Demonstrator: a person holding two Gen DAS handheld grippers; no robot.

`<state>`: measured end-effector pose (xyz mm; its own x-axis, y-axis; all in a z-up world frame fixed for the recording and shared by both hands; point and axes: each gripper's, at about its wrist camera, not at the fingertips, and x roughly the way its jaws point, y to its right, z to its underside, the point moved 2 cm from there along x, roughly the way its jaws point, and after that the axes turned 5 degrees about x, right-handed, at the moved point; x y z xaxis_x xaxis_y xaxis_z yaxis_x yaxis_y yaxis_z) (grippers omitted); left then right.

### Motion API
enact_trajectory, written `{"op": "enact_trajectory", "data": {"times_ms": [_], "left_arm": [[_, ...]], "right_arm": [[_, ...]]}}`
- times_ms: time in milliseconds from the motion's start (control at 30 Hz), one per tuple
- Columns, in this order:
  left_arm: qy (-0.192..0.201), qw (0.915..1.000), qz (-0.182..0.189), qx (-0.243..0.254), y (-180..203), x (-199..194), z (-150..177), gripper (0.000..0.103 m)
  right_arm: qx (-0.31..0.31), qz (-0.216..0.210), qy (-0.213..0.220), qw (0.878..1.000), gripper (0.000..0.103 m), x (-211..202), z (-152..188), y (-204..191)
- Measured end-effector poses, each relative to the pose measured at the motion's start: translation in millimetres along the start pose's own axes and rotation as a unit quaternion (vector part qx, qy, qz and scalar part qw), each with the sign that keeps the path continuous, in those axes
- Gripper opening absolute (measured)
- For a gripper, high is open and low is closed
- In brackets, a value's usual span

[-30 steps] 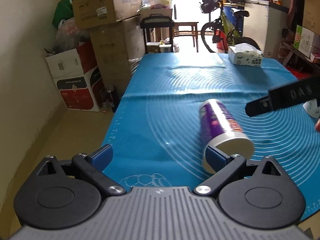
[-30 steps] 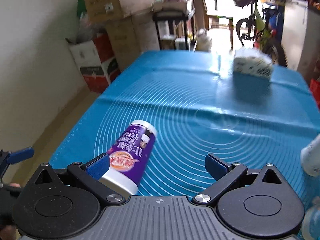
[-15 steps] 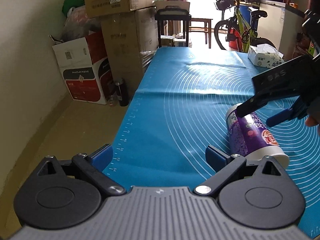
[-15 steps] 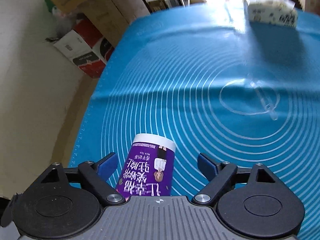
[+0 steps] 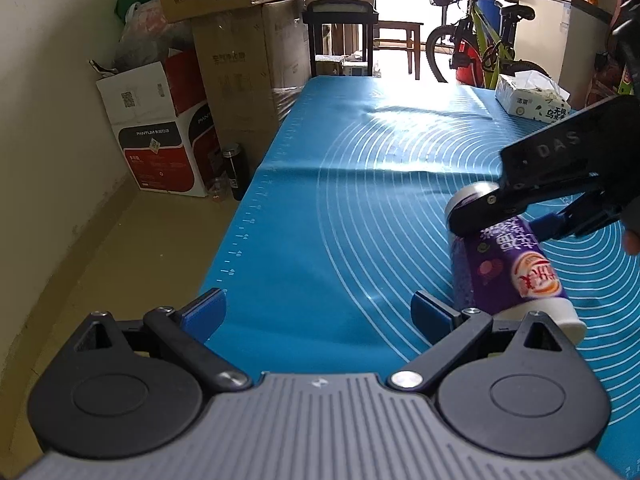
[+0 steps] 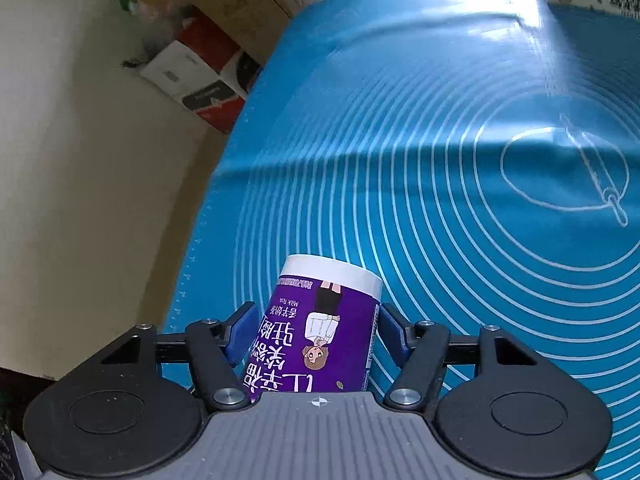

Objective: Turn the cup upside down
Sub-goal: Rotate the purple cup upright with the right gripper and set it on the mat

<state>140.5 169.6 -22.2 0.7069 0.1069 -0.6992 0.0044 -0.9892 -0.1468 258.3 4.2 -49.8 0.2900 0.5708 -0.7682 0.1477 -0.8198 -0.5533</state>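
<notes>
A purple milk-tea cup (image 5: pixel 508 268) with a white band at one end lies on its side on the blue mat (image 5: pixel 360 208). In the right wrist view the cup (image 6: pixel 320 336) sits between the blue pads (image 6: pixel 240 332) of my right gripper (image 6: pixel 316 334), which are closed against its sides, white end pointing away. From the left wrist view the right gripper (image 5: pixel 520 216) reaches in from the right over the cup. My left gripper (image 5: pixel 320 310) is open and empty, just left of the cup near the mat's front edge.
A tissue box (image 5: pixel 532 98) stands at the mat's far right. Cardboard boxes (image 5: pixel 168 128) and a dark bottle (image 5: pixel 234 172) stand on the floor left of the table. A bicycle (image 5: pixel 476 48) and a black stand (image 5: pixel 340 32) are beyond the far edge.
My right gripper has come down over the lying cup and closed its pads on it. The left gripper has drawn back to the left, away from the cup.
</notes>
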Motion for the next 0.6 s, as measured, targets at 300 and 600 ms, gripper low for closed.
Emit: {"op": "enact_trajectory", "data": {"times_ms": [300, 600], "left_arm": [[0.020, 0.9995, 0.006, -0.025, 6, -15, -4, 0.098], [0.014, 0.9994, 0.018, -0.027, 14, -18, 1, 0.098]], "right_arm": [[-0.160, 0.096, 0.212, 0.959, 0.062, -56, 34, -36], [-0.267, 0.147, 0.325, 0.895, 0.061, -55, 85, -36]]}}
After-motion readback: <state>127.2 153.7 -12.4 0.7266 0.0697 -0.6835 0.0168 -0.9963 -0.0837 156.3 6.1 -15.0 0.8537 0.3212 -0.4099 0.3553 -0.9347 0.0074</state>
